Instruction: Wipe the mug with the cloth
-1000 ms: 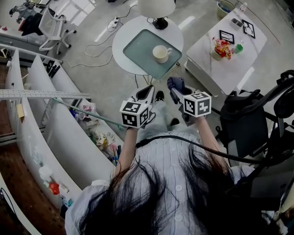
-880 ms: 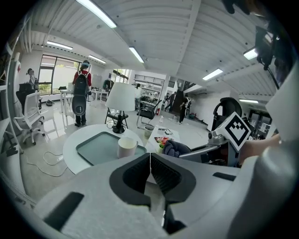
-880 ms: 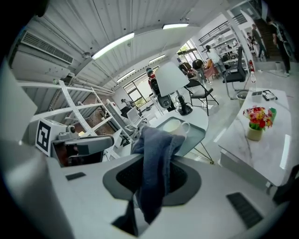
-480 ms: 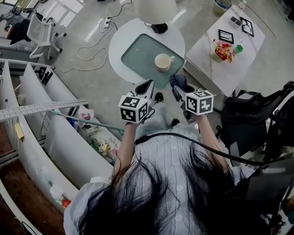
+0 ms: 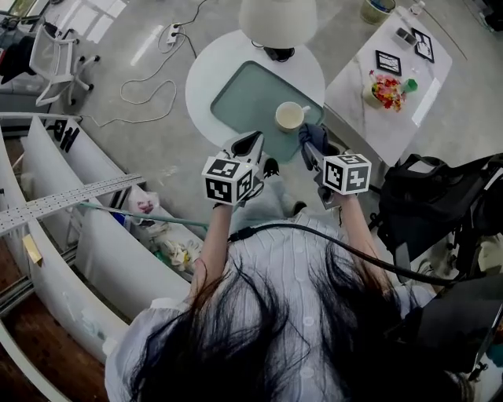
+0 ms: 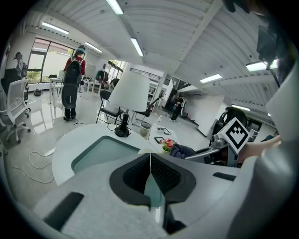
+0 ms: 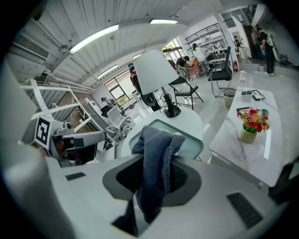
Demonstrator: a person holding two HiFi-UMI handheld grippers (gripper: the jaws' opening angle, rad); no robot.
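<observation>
We see the mug [image 5: 291,116] standing upright on the pale green mat [image 5: 244,90] of the round white table [image 5: 206,74], at the near right corner of that mat, with its handle turned to the right. At the far edge of the same table stands a lamp [image 5: 277,20] with a white shade and a black foot. The right gripper [image 5: 312,151] is closed on the cloth [image 7: 156,158], which is dark blue. In the right gripper view one fold of the cloth rises above the jaws and another part hangs down below them, so the jaws press on its middle. In the head view this cloth is just beside the mug, at the near right edge of the round table. We cannot tell whether the two touch. The left gripper [image 6: 150,161] has its jaws pressed together with nothing between them, and it is held in the air before the near edge of the round table, to the left of the right gripper and apart from the mug. To the right of the round table stands a white marble table [image 5: 354,94], and on it we see a pot of red and yellow flowers [image 5: 383,86]. A black bag [image 5: 428,196] is on the floor at the person's right side.
</observation>
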